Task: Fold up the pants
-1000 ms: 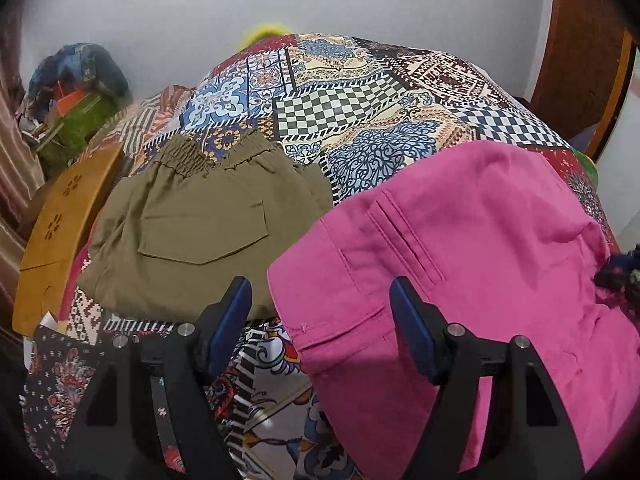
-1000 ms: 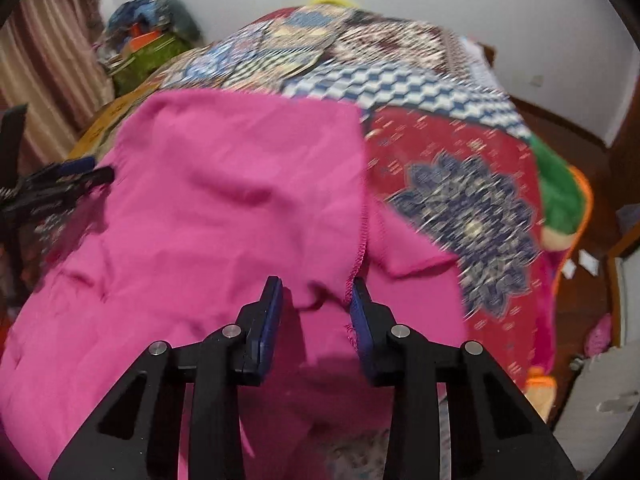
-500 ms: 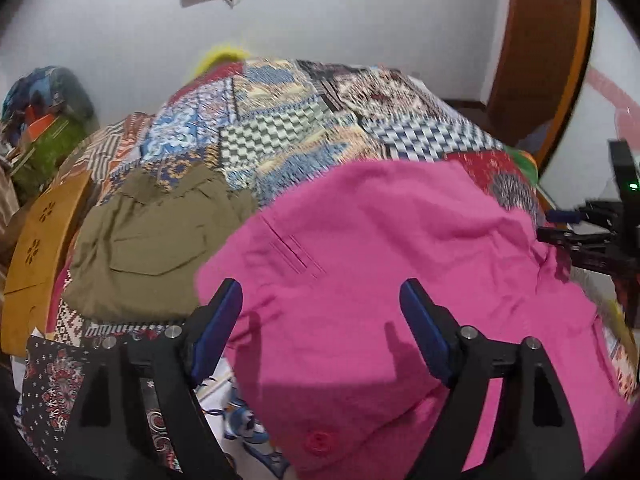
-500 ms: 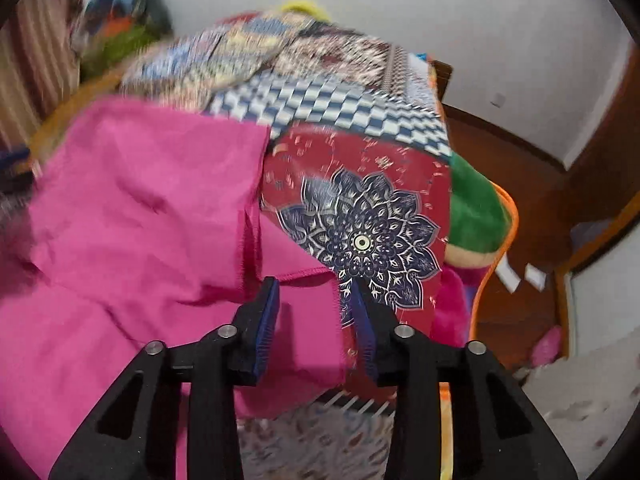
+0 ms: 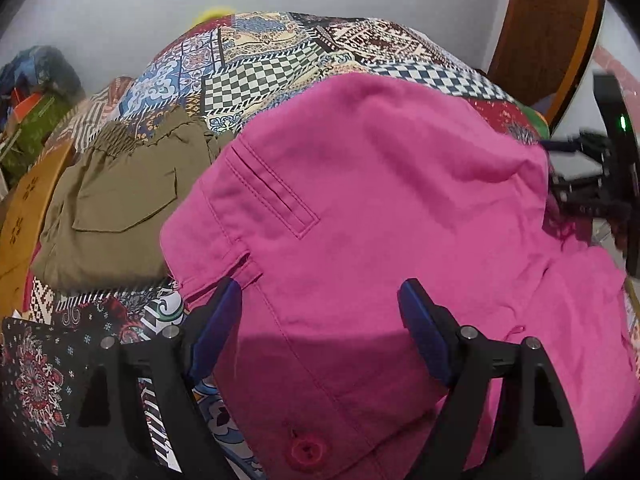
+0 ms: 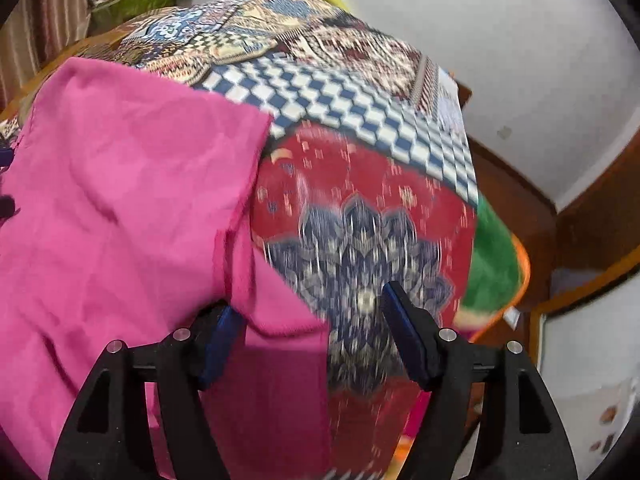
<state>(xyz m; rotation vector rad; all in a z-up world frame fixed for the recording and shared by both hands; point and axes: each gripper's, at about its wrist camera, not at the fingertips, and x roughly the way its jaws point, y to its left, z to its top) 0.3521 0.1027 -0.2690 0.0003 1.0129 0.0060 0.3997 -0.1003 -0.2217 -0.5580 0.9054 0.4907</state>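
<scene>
- Pink pants (image 5: pixel 380 208): spread on patchwork bedspread (image 5: pixel 280 52); hem edge (image 6: pixel 240 184) beside bare spread.
- Left gripper (image 5: pixel 320 312): wide open, empty.
- Right gripper (image 6: pixel 308 320): wide open, empty.

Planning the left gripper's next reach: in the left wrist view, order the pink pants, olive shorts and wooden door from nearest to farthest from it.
1. Pink pants, directly under the open left gripper.
2. Olive shorts, ahead to the left.
3. Wooden door, far right, beyond the bed.

The pants (image 5: pixel 380 220) are bright pink; the folded shorts (image 5: pixel 116 208) are olive; the bedspread (image 6: pixel 360 128) mixes checks, red and navy medallions; gripper pads (image 5: pixel 420 332) are blue.
</scene>
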